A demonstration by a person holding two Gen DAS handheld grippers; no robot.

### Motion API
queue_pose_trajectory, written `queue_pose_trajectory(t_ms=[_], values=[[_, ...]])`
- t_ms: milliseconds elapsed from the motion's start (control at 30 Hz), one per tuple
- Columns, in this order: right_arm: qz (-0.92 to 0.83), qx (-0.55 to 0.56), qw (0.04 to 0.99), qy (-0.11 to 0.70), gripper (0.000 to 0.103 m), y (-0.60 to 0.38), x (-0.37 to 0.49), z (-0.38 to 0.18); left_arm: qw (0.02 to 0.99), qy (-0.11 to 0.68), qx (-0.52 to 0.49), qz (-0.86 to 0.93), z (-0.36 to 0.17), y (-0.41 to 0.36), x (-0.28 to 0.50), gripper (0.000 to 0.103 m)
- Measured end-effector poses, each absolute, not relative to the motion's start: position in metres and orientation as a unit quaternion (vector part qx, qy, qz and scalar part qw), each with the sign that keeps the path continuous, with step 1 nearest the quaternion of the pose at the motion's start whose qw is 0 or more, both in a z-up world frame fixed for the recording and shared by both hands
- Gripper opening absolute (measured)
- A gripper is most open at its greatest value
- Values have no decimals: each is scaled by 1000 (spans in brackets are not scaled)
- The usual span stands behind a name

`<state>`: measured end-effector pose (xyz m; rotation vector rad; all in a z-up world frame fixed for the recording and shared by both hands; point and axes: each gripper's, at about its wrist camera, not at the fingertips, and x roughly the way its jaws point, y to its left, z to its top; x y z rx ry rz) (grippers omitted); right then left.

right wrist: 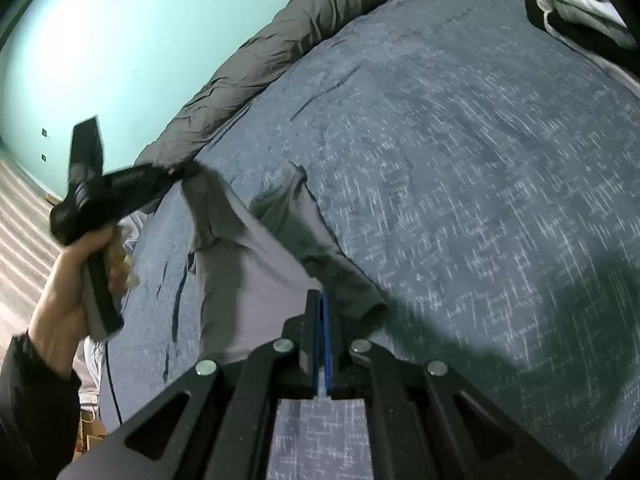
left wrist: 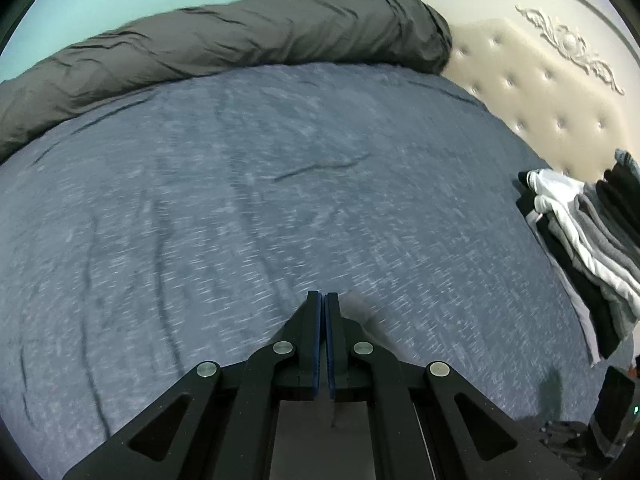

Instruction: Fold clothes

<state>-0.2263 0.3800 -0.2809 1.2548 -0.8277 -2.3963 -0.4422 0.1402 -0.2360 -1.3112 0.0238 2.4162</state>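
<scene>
A light grey garment (right wrist: 256, 272) hangs stretched above the blue-grey bed sheet (right wrist: 460, 160), held at two ends. My right gripper (right wrist: 320, 293) is shut on its near edge, and the cloth spreads out to the left and right of the fingertips. In the right wrist view, a hand (right wrist: 68, 280) holds my left gripper (right wrist: 188, 170) at the left, shut on the garment's far corner. In the left wrist view, my left gripper (left wrist: 323, 294) is shut, with a fold of the grey garment (left wrist: 360, 312) showing just right of its tips. The rest of the garment is hidden there.
A rolled dark grey duvet (left wrist: 224, 40) lies along the far side of the bed. A stack of folded black, white and grey clothes (left wrist: 580, 240) sits by the cream tufted headboard (left wrist: 532, 92). A teal wall stands beyond the bed, and striped floor (right wrist: 20, 220) shows at the left.
</scene>
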Motion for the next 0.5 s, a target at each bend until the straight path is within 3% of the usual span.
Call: queue_pose_trajectory(t_ms=[333, 400, 467, 500], values=[[-825, 459, 149, -294, 1, 386, -227, -297, 210, 28, -500, 840, -275, 183, -473, 4], [-823, 463, 148, -293, 1, 386, -229, -300, 202, 24, -499, 842, -275, 178, -473, 12], [-824, 463, 147, -293, 1, 387, -229, -301, 203, 16, -488, 849, -267, 168, -469, 46], [-823, 463, 146, -293, 1, 388, -229, -301, 203, 11, -483, 852, -262, 159, -464, 49]])
